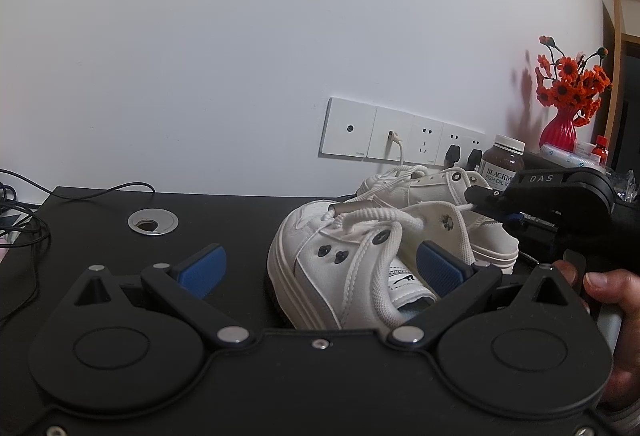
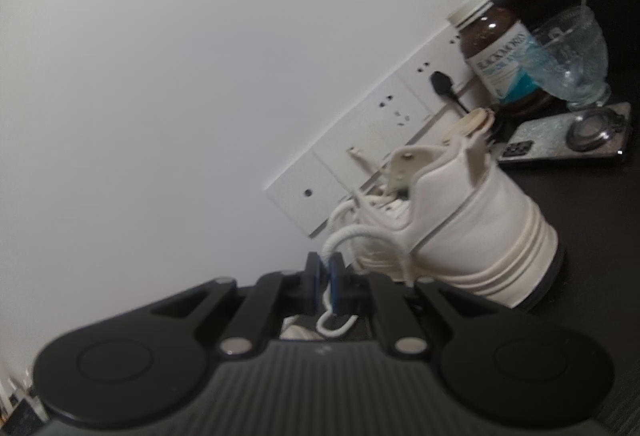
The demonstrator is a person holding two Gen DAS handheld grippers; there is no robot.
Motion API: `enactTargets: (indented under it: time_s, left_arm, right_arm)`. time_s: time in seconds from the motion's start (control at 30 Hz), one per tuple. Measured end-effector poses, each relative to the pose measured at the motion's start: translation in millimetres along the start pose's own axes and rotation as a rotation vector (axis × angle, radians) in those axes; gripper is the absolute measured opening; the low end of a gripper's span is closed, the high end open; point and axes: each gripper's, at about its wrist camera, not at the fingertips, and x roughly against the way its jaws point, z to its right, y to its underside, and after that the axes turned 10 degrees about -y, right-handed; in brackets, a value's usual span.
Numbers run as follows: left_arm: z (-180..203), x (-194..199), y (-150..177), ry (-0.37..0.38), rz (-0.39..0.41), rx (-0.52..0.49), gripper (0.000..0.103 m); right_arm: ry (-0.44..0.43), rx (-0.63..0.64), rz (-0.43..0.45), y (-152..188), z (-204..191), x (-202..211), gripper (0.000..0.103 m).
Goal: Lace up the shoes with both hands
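Two white high-top shoes stand on a black desk (image 1: 100, 204). The near shoe (image 1: 320, 264) lies between the wide-spread blue pads of my left gripper (image 1: 320, 252), which is open and touches nothing. Its thick white lace (image 1: 384, 220) runs across the tongue and ends in a metal tip (image 1: 354, 207). My right gripper (image 1: 480, 198) comes in from the right, above the shoe's ankle. In the right wrist view that gripper (image 2: 325, 282) is shut on the white lace (image 2: 334, 326), which loops below the pads. The far shoe (image 2: 472, 228) stands just behind.
Wall sockets (image 1: 400, 136) with plugged-in cables sit behind the shoes. A brown fish-oil bottle (image 1: 502, 162), a red vase of orange flowers (image 1: 560, 132), a glass (image 2: 572, 56) and a phone (image 2: 568, 144) crowd the back right. The desk has a metal cable hole (image 1: 153, 223). A hand (image 1: 608, 300) holds the right gripper.
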Motion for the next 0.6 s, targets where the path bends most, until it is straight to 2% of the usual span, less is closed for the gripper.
enactTargets:
  time_s: [0.33,0.6]
  left_arm:
    - [0.1,-0.3,0.1,-0.002,-0.001,0.003,0.103]
    - [0.9,-0.1,-0.1,-0.008,0.000,0.001,0.103]
  right_arm:
    - [0.056,0.036,0.074,-2.0,-2.0,8.6,0.005]
    - [0.117,0.003,0.146,-12.0,5.8,13.9,0.005]
